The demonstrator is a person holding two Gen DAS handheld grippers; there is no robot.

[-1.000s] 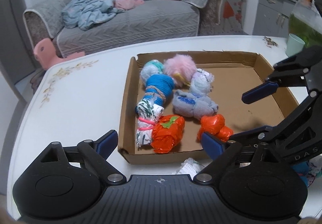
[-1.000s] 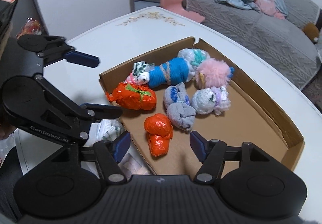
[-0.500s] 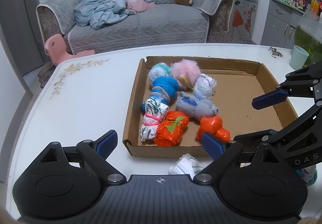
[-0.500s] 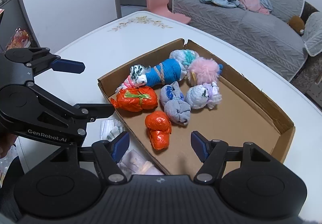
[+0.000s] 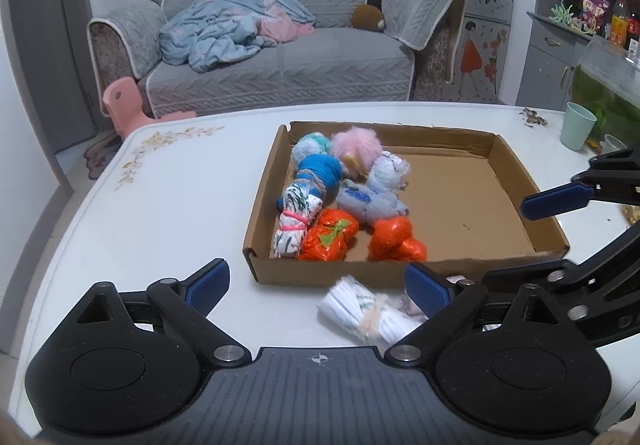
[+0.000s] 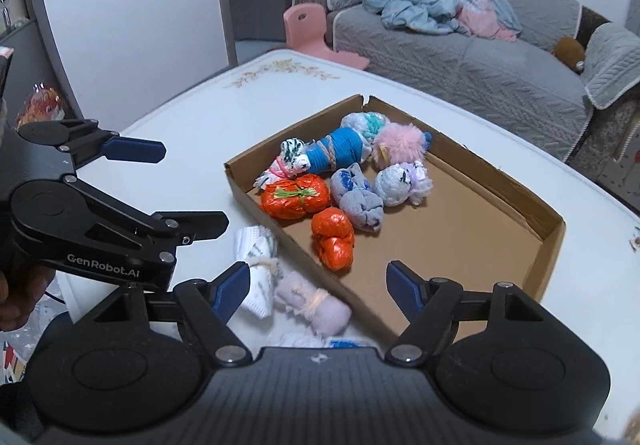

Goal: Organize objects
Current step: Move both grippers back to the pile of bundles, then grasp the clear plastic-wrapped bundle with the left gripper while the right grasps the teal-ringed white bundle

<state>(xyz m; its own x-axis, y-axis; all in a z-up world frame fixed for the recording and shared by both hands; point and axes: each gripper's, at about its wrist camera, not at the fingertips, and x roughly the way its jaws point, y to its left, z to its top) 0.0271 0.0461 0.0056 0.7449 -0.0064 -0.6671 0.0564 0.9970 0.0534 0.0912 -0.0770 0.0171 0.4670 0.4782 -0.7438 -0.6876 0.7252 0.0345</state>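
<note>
A shallow, rectangular cardboard tray (image 5: 508,181) with low brown walls sits on a glossy white worktop (image 5: 172,205) that has a faint gold flower print near one rounded corner. Soft rolled bundles crowd the tray's left half, touching one another; its right half shows bare cardboard. At the far corner lies a pale blue-and-white ball (image 5: 310,148) beside a fluffy pink pompom (image 5: 356,147). Next comes a blue roll wound with cord (image 5: 320,175), then a white patterned roll tied with pink band (image 5: 294,223). A crinkly white-lilac bundle (image 5: 387,175) and a grey sock roll with a blue patch (image 5: 370,203) lie toward the middle. Two shiny orange plastic-wrapped bundles rest against the near wall: one with a green tie (image 5: 329,235), and one plain (image 5: 394,239).

Outside the tray, on the worktop just beside its near wall, lie a white ribbed roll with green marks, tied with pale cord (image 5: 362,311), and a soft lilac roll (image 6: 314,307) bound the same way.

The left tool (image 5: 316,285) hangs over the near edge of the worktop, its blue-padded fingers (image 5: 208,283) spread wide and empty, with the white ribbed roll lying between them. The right tool (image 6: 318,283) hangs over the tray's near corner, also spread wide, holding nothing.

Behind stands a grey quilted sofa (image 5: 280,61) with a crumpled blue and pink blanket (image 5: 232,25). A mint green cup (image 5: 577,125) stands at the far right of the worktop.
</note>
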